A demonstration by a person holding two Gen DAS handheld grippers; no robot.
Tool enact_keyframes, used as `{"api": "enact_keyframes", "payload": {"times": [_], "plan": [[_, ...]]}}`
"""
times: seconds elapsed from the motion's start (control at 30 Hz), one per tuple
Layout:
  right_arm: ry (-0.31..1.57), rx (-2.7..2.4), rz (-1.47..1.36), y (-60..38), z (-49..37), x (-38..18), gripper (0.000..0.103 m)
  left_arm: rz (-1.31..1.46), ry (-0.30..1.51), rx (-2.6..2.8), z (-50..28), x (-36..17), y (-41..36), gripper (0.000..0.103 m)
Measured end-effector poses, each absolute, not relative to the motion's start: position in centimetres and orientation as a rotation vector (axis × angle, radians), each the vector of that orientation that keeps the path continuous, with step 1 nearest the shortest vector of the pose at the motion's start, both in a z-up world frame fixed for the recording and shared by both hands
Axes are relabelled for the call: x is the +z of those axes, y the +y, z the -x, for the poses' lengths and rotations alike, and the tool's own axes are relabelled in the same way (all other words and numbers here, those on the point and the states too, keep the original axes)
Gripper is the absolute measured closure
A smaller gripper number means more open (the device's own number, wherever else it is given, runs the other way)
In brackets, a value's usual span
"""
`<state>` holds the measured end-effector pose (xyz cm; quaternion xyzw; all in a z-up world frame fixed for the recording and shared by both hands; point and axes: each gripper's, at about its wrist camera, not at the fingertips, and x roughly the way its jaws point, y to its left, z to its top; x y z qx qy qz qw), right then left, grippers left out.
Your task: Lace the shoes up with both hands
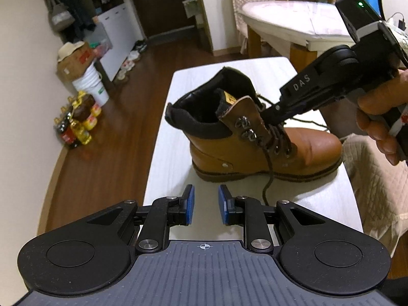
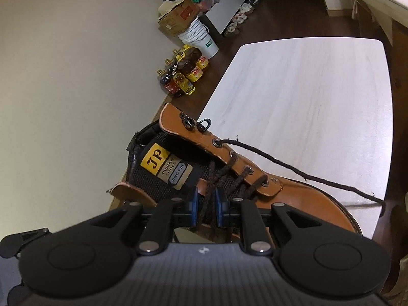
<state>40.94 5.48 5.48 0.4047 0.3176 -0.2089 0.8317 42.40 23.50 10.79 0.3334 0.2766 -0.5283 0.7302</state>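
My left tongs (image 1: 206,205) gape empty over the near table (image 1: 178,97) edge; the boot (image 1: 252,137) lies ahead, toe pointing right, one lace (image 1: 267,176) trailing toward me. My right tongs (image 2: 206,205) straddle the crossed laces (image 2: 211,178) at the tongue; pads look apart, not pinching. Right is nearer.
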Motion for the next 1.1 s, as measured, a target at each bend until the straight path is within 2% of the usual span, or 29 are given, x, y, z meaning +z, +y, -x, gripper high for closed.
{"api": "enact_keyframes", "payload": {"times": [0.07,0.1,0.13,0.3,0.47,0.53,0.63,0.7,0.87,0.9,0.93,1.1], "plan": [[0.67,-0.429,-0.88,5.1,-41.1,5.0,0.087,-0.744,0.608,-1.156,-42.3,10.7,23.3,0.079],[0.663,-0.421,-0.895,4.9,-41.1,4.6,0.098,-0.745,0.609,-1.155,-42.2,10.7,23.3,0.079],[0.655,-0.414,-0.911,4.7,-41.1,4.3,0.099,-0.746,0.609,-1.153,-42.2,10.8,23.3,0.079],[0.65,-0.364,-0.882,6.0,-39.0,5.5,0.1,-0.729,0.587,-1.154,-41.9,11.4,23.3,0.079],[0.811,-0.191,-0.843,10.4,-37.4,5.7,0.102,-0.736,0.577,-1.181,-41.6,11.6,22.6,0.079],[0.873,-0.165,-0.807,11.5,-37.2,5.1,0.097,-0.744,0.576,-1.185,-41.4,11.6,22.4,0.079],[0.756,-0.287,-0.805,9.6,-37.0,6.3,0.085,-0.754,0.575,-1.19,-40.8,11.4,22.2,0.079],[0.667,-0.367,-0.801,7.9,-37.2,7.4,0.085,-0.767,0.582,-1.192,-40.4,11.1,22.1,0.079],[0.677,-0.391,-0.707,5.8,-40.1,7.2,0.086,-0.79,0.581,-1.188,-39.6,10.9,22.1,0.079],[0.69,-0.386,-0.69,5.5,-40.6,7.0,0.09,-0.791,0.58,-1.186,-39.6,10.9,22.2,0.079],[0.691,-0.382,-0.686,5.4,-40.8,6.9,0.099,-0.791,0.579,-1.184,-39.6,10.9,22.2,0.079],[0.728,-0.316,-0.75,6.9,-38.7,7.3,0.1,-0.781,0.588,-1.183,-39.9,10.9,22.1,0.079]]}}
